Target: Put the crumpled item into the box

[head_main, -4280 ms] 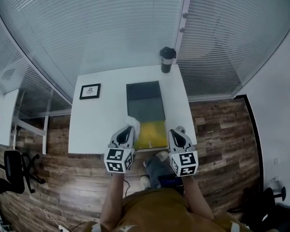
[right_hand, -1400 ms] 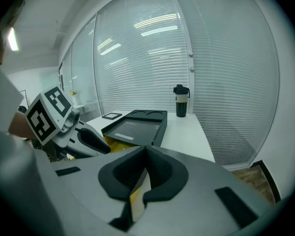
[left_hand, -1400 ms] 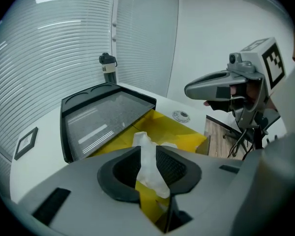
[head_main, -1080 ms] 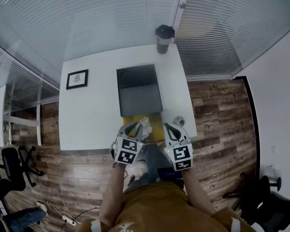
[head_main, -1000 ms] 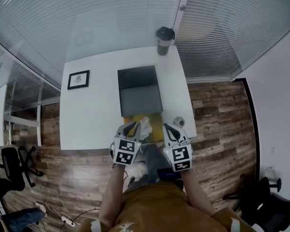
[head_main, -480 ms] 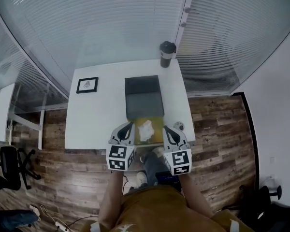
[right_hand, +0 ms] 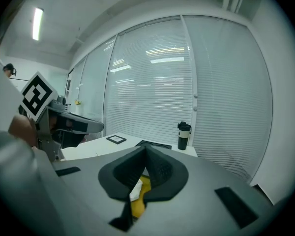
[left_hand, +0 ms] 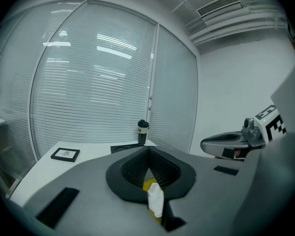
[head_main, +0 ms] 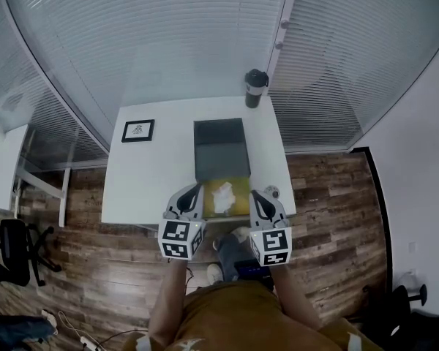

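Note:
A white crumpled item (head_main: 223,196) lies in the yellow-lined part of the box (head_main: 241,187) at the table's near edge. The box's dark half (head_main: 219,141) lies open behind it. My left gripper (head_main: 194,190) hovers just left of the item, shut and holding nothing. My right gripper (head_main: 257,194) hangs at the box's right side, also shut and holding nothing. Past the closed jaws in the left gripper view, the crumpled item (left_hand: 156,200) rests on the yellow lining (left_hand: 148,185). The right gripper view shows the crumpled item (right_hand: 135,188) and yellow lining (right_hand: 137,205) too.
On the white table (head_main: 154,174) a black tumbler (head_main: 255,88) stands at the far edge and a framed picture (head_main: 137,130) lies at the left. A small round object (head_main: 272,192) sits right of the box. Window blinds lie beyond; an office chair (head_main: 14,247) stands far left.
A second ago my left gripper held the crumpled item over the yellow part. The item now lies in the box, and the left gripper has drawn back left.

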`<state>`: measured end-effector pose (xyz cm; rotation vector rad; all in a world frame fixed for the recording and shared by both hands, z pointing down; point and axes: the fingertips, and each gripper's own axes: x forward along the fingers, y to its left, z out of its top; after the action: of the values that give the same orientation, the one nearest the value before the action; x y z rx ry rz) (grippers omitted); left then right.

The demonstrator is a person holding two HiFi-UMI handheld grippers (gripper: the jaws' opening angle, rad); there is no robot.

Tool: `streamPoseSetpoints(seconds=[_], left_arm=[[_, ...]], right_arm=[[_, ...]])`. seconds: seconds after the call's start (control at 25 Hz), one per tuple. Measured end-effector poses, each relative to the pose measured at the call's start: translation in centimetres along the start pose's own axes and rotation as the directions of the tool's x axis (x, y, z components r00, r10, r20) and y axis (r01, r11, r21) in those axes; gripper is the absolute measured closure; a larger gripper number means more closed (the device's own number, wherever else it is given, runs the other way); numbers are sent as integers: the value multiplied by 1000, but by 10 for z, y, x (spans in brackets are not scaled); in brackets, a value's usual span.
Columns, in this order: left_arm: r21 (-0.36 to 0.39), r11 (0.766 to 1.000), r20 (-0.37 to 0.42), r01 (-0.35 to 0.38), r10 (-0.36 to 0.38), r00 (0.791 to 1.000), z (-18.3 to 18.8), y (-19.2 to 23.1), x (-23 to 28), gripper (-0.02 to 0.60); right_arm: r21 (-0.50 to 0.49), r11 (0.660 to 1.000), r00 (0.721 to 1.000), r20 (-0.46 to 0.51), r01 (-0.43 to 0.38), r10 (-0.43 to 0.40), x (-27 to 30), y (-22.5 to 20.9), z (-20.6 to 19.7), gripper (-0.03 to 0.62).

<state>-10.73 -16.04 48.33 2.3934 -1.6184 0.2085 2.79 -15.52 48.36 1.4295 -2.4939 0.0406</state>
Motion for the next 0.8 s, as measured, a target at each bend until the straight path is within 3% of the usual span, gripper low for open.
streamPoseSetpoints(seconds=[0.8], left_arm=[[-14, 1000, 9, -11, 12, 1000, -2, 0, 4, 557]], right_arm=[[12, 1000, 1000, -7, -3, 3, 0, -6, -3, 583]])
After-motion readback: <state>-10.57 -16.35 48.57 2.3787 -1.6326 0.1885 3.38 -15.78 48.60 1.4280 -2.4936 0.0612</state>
